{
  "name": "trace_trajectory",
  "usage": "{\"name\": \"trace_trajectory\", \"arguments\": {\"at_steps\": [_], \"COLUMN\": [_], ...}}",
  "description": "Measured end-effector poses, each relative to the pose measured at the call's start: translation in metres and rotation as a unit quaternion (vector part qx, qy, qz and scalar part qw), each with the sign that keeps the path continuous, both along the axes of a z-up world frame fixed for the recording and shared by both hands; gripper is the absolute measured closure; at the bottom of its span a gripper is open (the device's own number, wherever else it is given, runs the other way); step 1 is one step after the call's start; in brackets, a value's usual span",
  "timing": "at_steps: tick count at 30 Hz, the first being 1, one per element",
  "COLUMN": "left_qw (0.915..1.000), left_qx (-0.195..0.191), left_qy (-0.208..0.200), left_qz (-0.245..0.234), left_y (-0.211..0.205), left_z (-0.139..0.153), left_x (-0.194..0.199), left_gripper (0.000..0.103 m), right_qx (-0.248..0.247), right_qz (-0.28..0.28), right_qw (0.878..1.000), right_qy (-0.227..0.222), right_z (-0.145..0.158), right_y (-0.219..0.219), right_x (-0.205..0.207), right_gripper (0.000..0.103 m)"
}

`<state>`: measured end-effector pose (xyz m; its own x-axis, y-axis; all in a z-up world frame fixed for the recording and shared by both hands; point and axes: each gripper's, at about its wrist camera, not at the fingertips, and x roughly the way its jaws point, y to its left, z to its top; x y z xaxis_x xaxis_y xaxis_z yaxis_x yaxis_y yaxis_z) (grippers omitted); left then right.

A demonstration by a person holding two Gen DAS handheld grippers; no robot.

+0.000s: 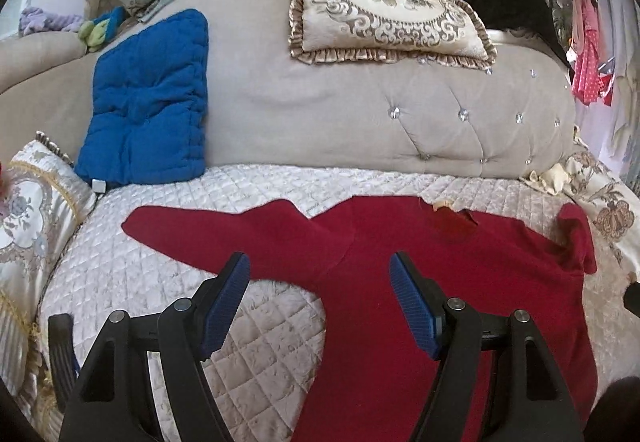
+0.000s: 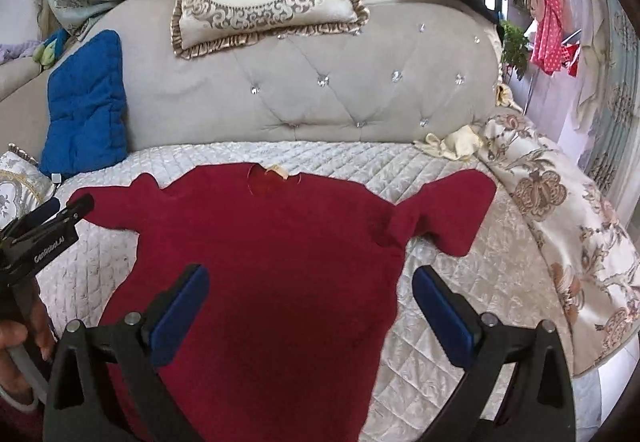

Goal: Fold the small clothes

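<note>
A dark red sweater (image 2: 272,242) lies spread flat on the quilted bedspread (image 2: 440,282) of a bed, neckline toward the far tufted headboard (image 2: 320,98), both sleeves out to the sides. The left gripper (image 1: 320,278) hovers wide open over the left sleeve and armpit, holding nothing. The right gripper (image 2: 310,290) hovers wide open over the sweater's body, also empty. A blue cushion (image 1: 148,98) leans against the headboard at far left.
</note>
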<state>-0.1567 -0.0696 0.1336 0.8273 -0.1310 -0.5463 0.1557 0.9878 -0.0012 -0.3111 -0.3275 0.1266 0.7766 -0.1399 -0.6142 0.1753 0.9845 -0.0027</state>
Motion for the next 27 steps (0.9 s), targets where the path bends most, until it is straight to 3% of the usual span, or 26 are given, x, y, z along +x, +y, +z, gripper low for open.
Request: {"name": "trace_trajectory", "arguments": {"at_steps": [6,11,18,27], "left_qw": [0.9996,0.9982,0.9982,0.9976], "left_qx": [-0.011,-0.017,-0.009,-0.008], "left_qy": [0.026,0.056,0.059,0.067], "left_qz": [0.011,0.011,0.003,-0.016], "left_y": [0.009,0.009,0.001,-0.008], "left_z": [-0.016,-0.030,-0.034,-0.038], "left_x": [0.012,0.022,0.021,0.021], "left_gripper": [0.051,0.051,0.051,0.051], "right_qx": [0.028,0.007,0.004,-0.006], "right_qz": [-0.016,-0.017,-0.021,-0.032], "right_qw": [0.999,1.000,0.998,0.998], "right_qy": [-0.010,0.023,0.052,0.058], "right_z": [-0.026,-0.050,-0.058,-0.062], "right_y": [-0.002,0.006,0.011,0.006], "right_x": [0.019,0.039,0.050,0.055], "right_gripper": [0.000,0.000,0.000,0.000]}}
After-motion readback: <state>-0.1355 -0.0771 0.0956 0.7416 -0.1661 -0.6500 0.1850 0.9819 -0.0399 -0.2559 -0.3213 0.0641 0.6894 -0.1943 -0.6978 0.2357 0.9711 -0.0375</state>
